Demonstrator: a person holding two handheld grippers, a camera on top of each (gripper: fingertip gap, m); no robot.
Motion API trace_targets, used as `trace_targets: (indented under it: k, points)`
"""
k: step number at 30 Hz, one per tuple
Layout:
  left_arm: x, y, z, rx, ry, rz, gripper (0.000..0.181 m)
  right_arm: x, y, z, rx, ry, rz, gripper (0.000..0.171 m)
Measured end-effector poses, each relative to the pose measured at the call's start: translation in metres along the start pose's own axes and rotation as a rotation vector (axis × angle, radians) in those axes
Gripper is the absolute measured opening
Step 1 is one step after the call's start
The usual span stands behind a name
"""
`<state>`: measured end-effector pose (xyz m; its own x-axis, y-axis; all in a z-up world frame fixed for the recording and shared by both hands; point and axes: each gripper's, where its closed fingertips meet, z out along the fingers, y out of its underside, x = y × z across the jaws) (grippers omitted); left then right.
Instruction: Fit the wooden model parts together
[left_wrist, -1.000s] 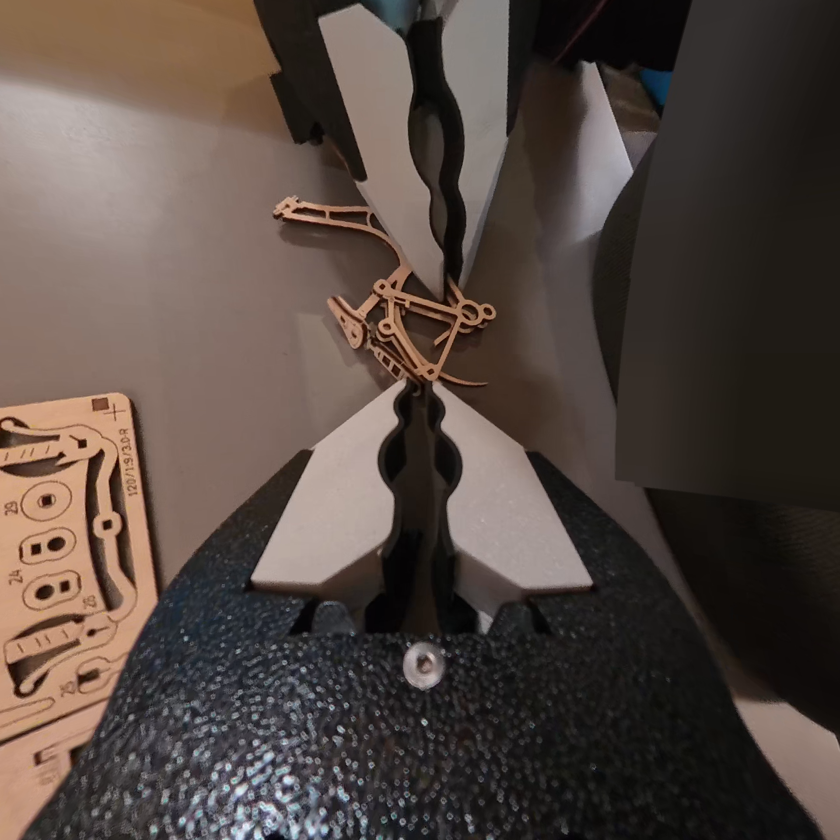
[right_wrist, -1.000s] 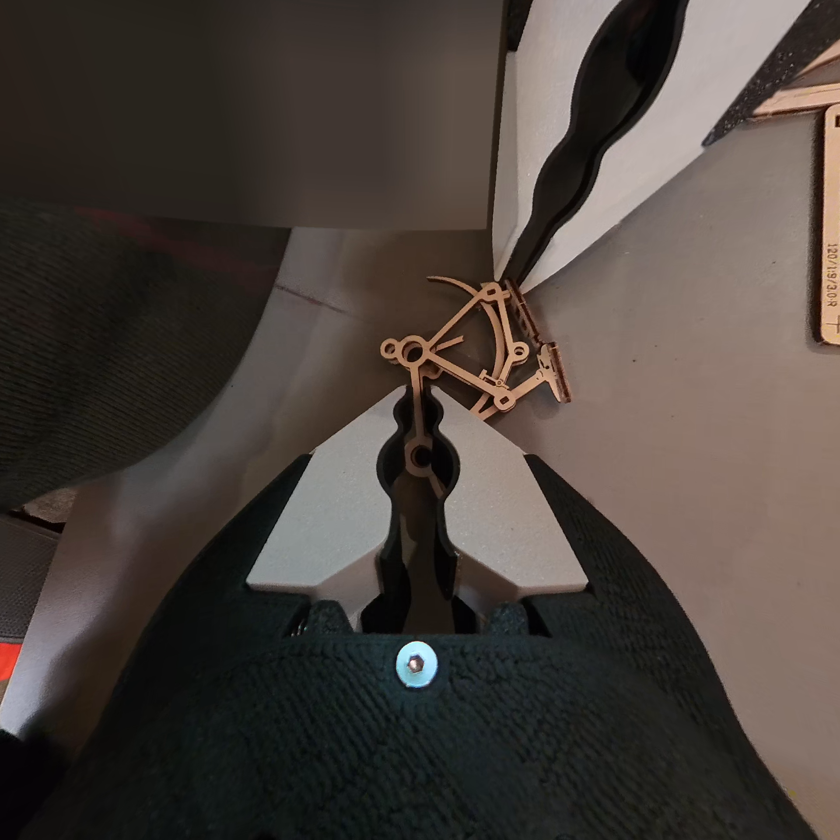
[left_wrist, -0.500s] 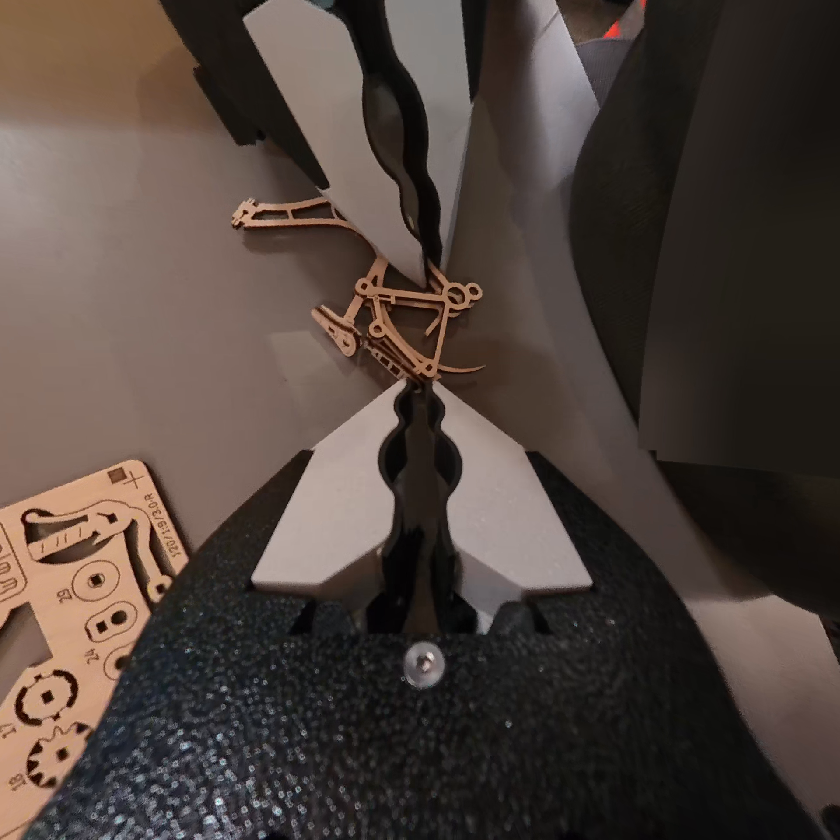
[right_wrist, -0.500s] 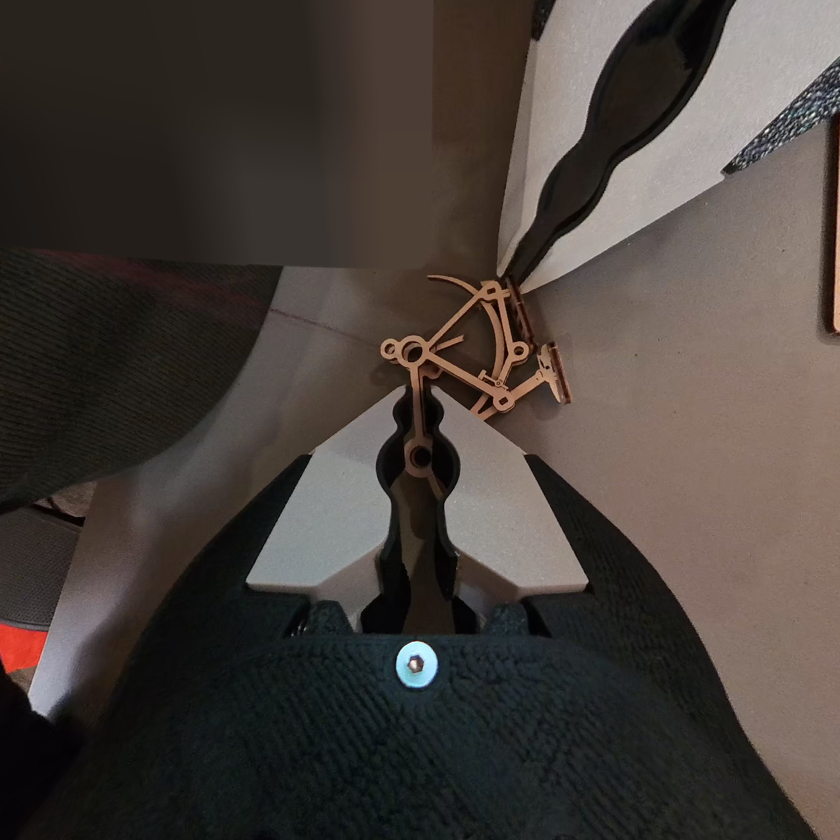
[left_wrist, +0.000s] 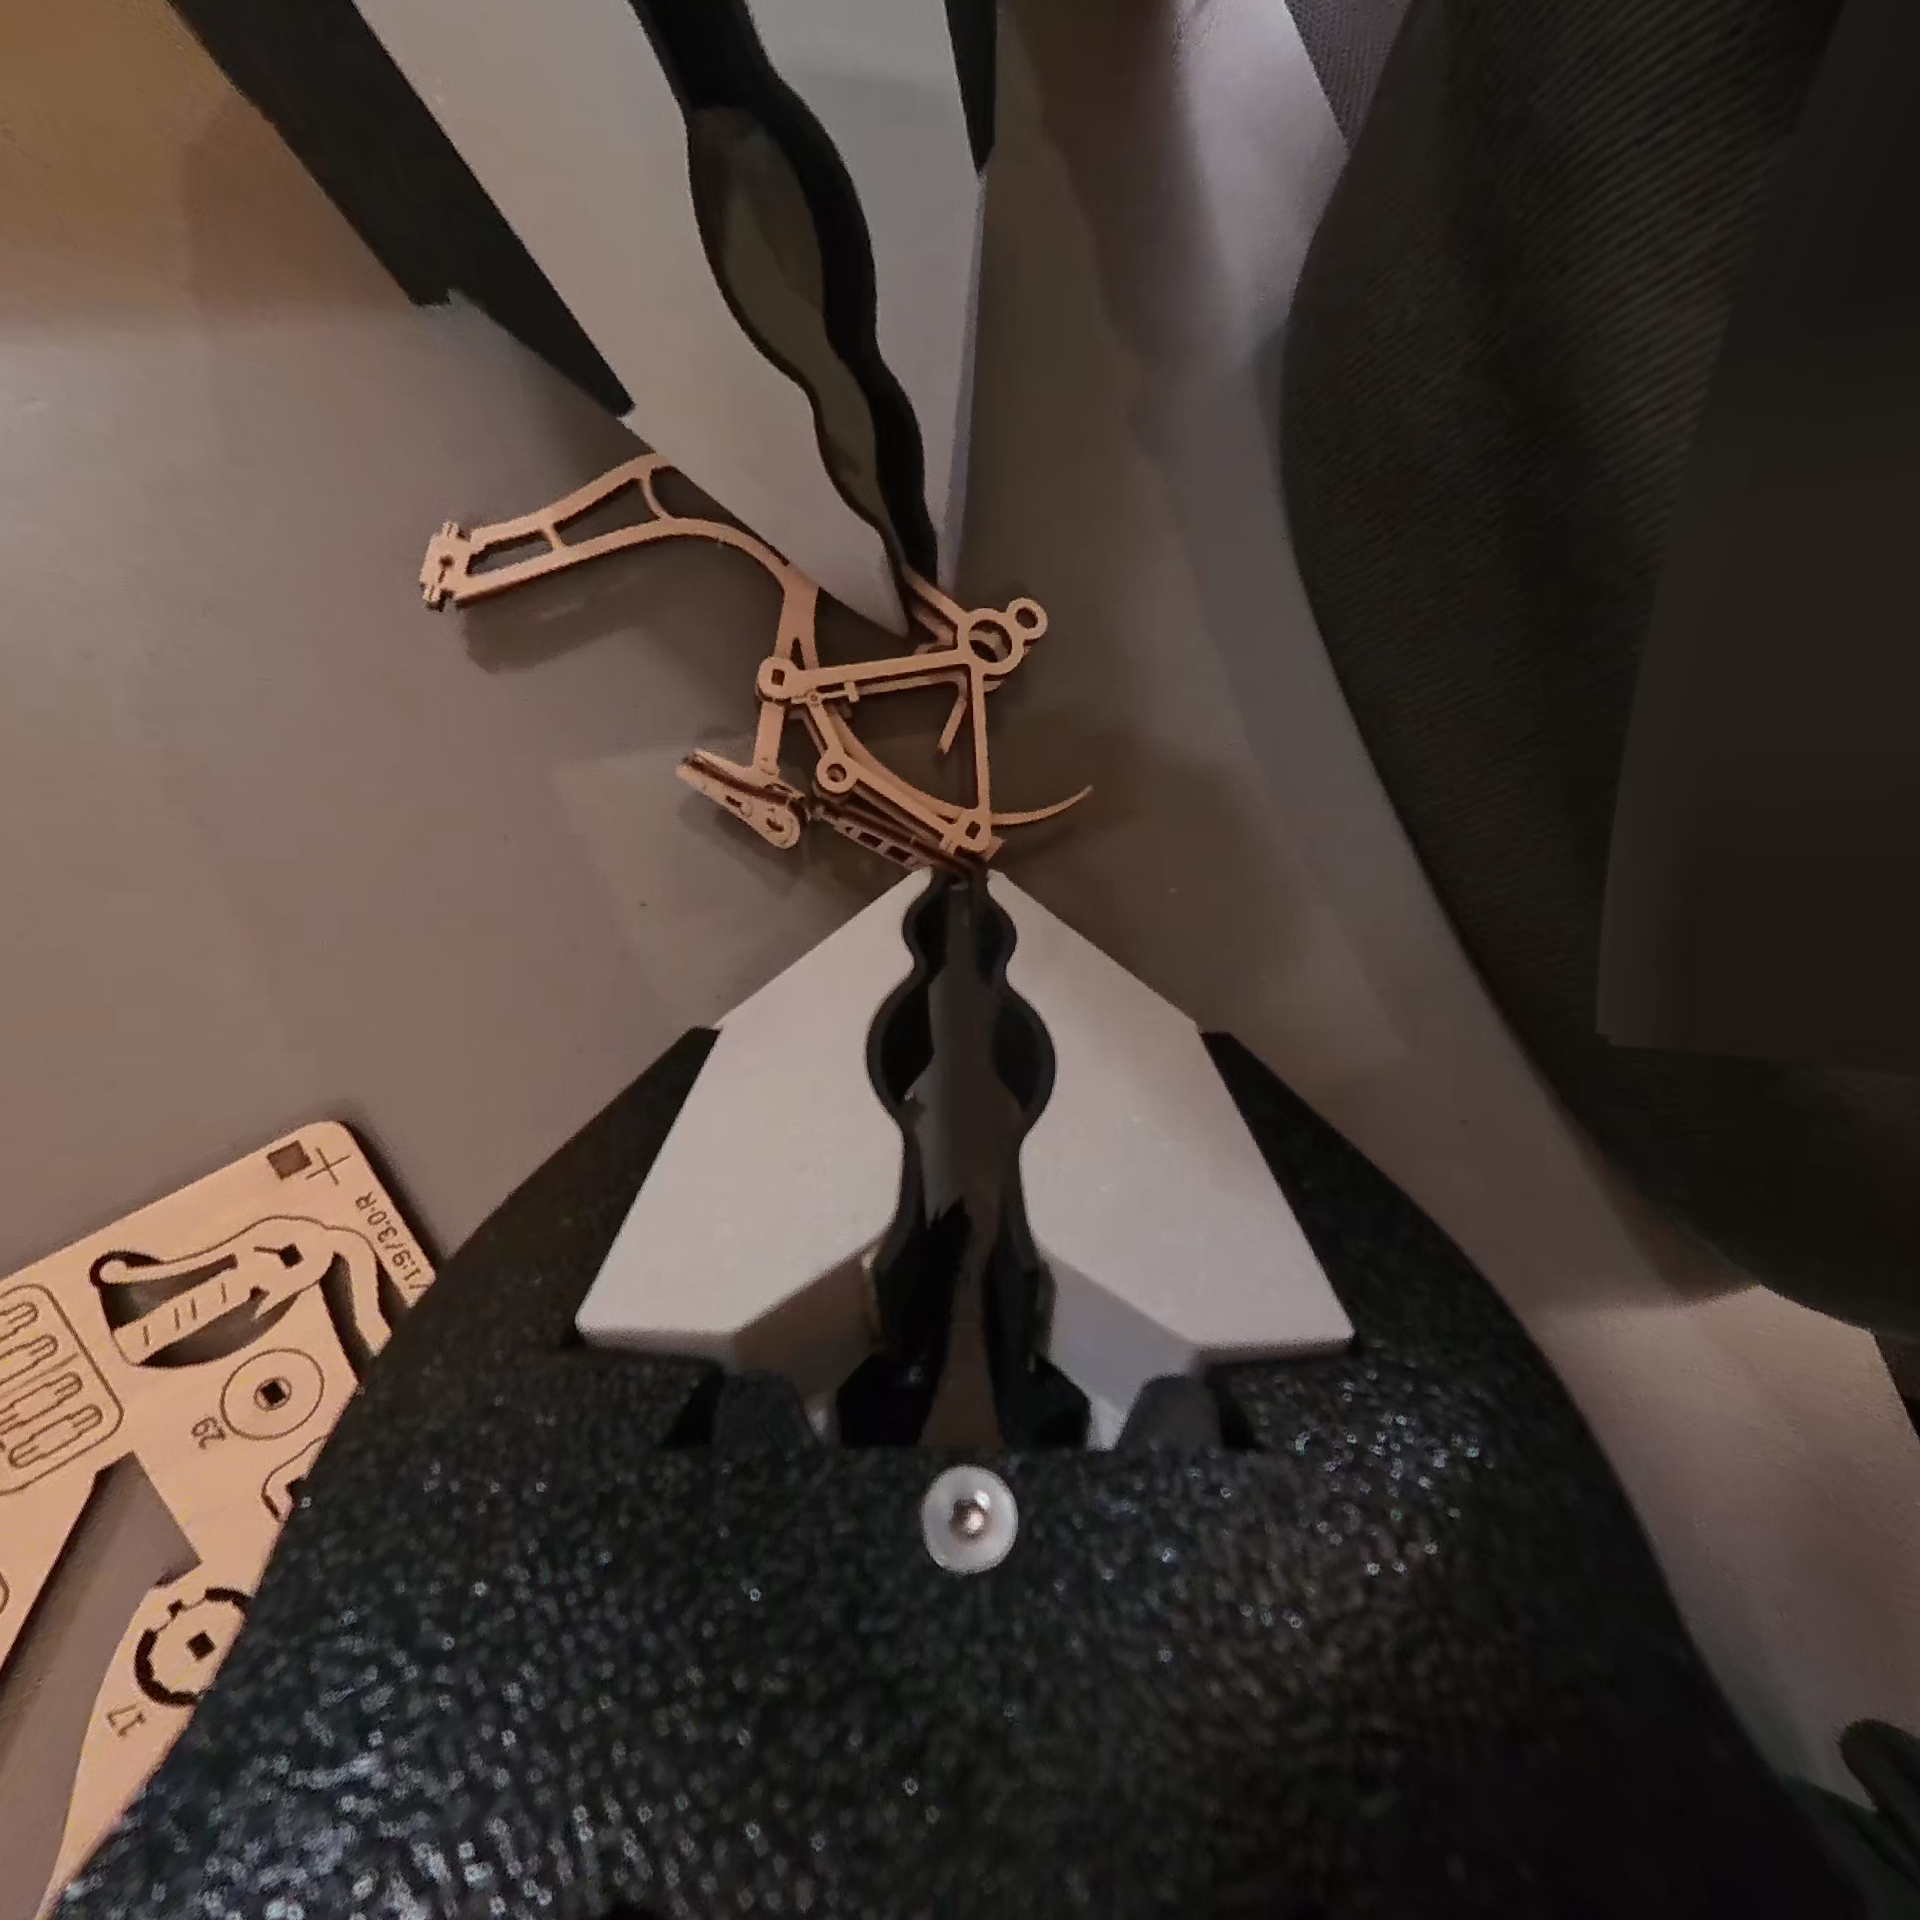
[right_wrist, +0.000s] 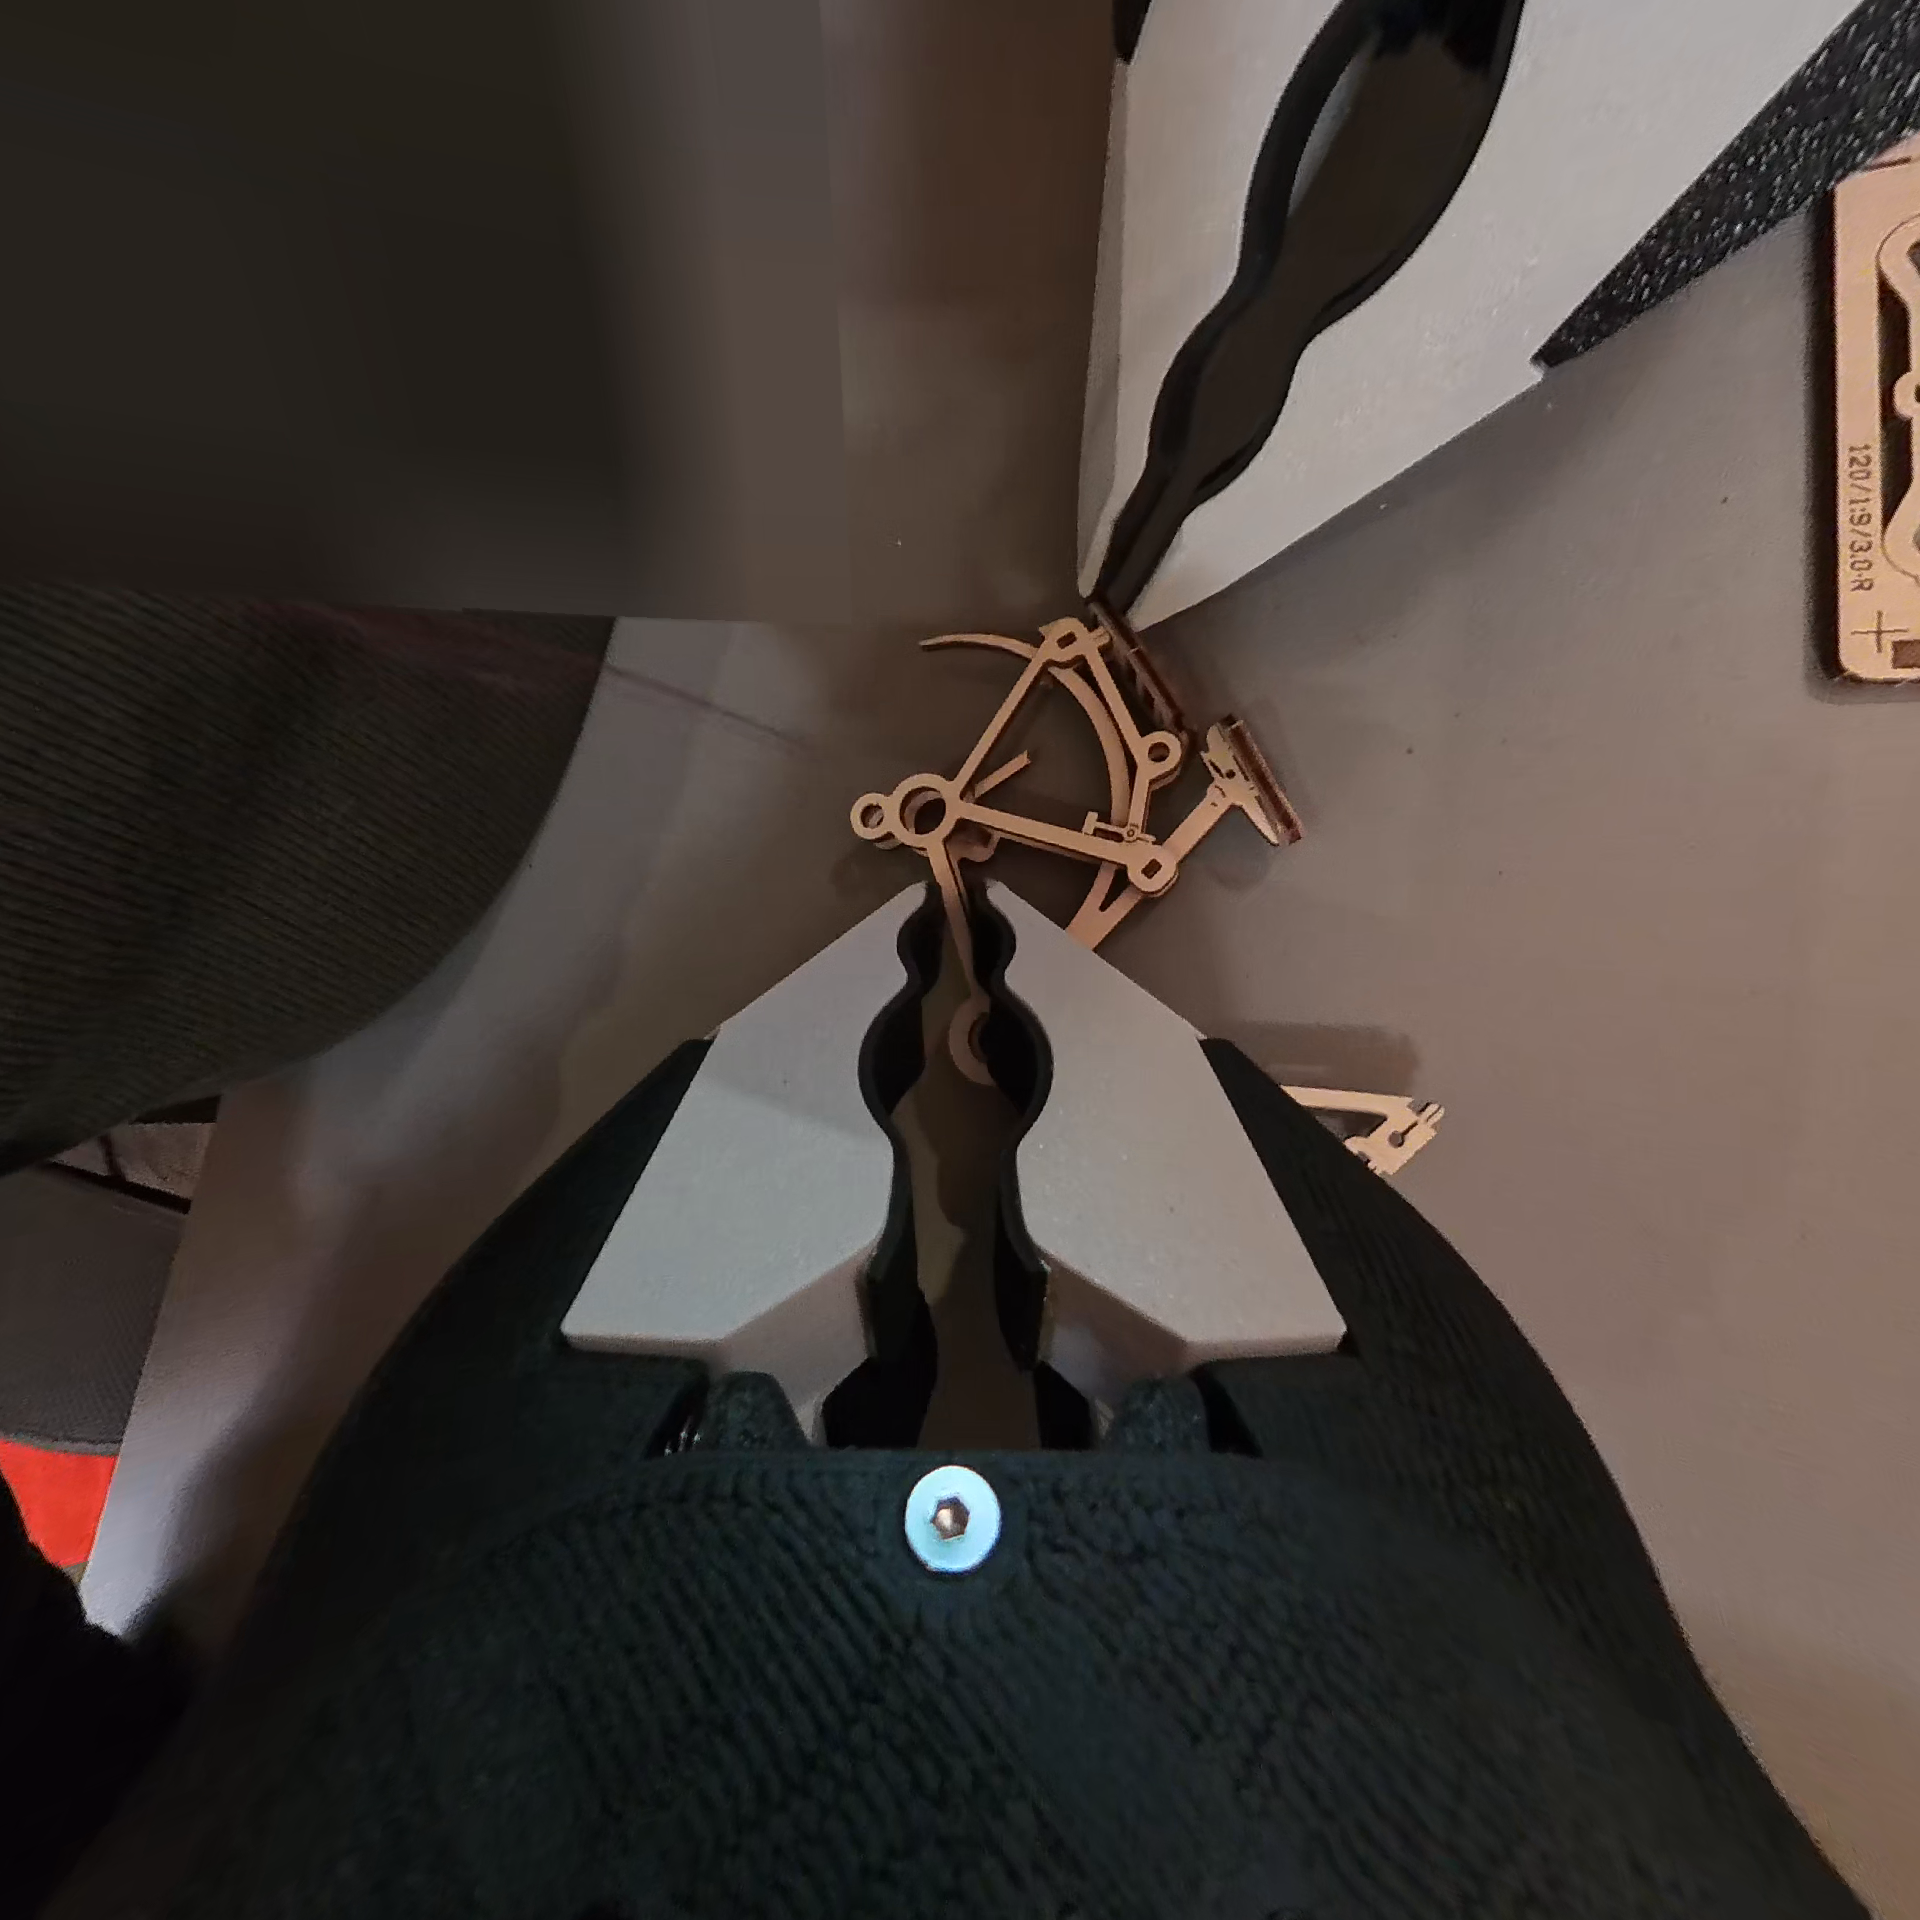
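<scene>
While pinched from both ends above the grey worktop (left_wrist: 260, 727), wooden frame (left_wrist: 883, 727) mid-fitting at frame centre. Lower centre, left gripper (left_wrist: 951, 873) jaws pressed onto its slatted corner; right gripper (right_wrist: 961, 904) jaws clamped on a thin strut. Next, probably: press joints home gently, sparing fragile struts.

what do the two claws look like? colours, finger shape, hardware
Both alike. The left claw has a speckled black textured body, pale grey wedge fingers tapering to a point, wavy black inner pads and one silver screw at centre. The right claw matches, with a duller, ribbed-looking black body. No cables or sleeves visible.
</scene>
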<state>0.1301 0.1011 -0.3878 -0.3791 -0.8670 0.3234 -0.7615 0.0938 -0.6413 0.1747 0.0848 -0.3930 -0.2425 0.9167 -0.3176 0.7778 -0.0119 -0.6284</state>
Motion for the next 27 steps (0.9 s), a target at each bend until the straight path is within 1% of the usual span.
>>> trace_targets:
  k: [4, 7, 8, 11, 13, 16, 20, 22, 24, 26, 27]
  points:
    - [-0.002, -0.001, 0.001, 0.006, -0.010, -0.011, 0.001, -0.001, 0.000, -0.002, -0.002, 0.003, -0.027, 0.005]
    - [-0.002, -0.002, 0.001, 0.014, -0.008, -0.007, 0.001, -0.003, -0.007, -0.005, 0.049, -0.006, -0.060, 0.017]
    - [-0.002, -0.002, 0.001, 0.016, -0.006, -0.008, 0.001, -0.003, -0.009, -0.006, 0.064, -0.006, -0.070, 0.018]
    - [-0.002, -0.001, 0.000, 0.014, -0.004, -0.009, 0.001, 0.000, -0.013, -0.010, 0.086, 0.029, -0.130, 0.019]
    - [-0.002, 0.000, 0.000, 0.009, -0.004, -0.011, 0.002, 0.001, -0.015, -0.013, 0.090, 0.066, -0.172, 0.023]
    - [-0.002, -0.002, 0.001, 0.021, -0.002, -0.018, 0.001, -0.002, -0.014, -0.015, 0.077, 0.064, -0.179, 0.031]
    - [-0.002, -0.002, 0.002, 0.021, -0.004, -0.016, 0.001, -0.002, -0.002, -0.013, -0.013, 0.075, -0.209, 0.032]
    - [-0.002, -0.003, 0.002, 0.019, -0.005, -0.015, 0.001, 0.001, -0.009, -0.015, 0.009, 0.121, -0.257, 0.038]
    - [-0.002, -0.003, 0.002, 0.015, -0.009, -0.011, 0.001, 0.002, -0.020, -0.015, 0.037, 0.152, -0.308, 0.050]
    - [-0.002, -0.003, 0.002, 0.012, -0.012, -0.008, 0.001, 0.006, -0.024, -0.012, 0.012, 0.183, -0.344, 0.060]
    - [-0.002, -0.003, 0.002, 0.011, -0.013, -0.005, 0.001, 0.008, -0.022, -0.009, -0.017, 0.189, -0.358, 0.061]
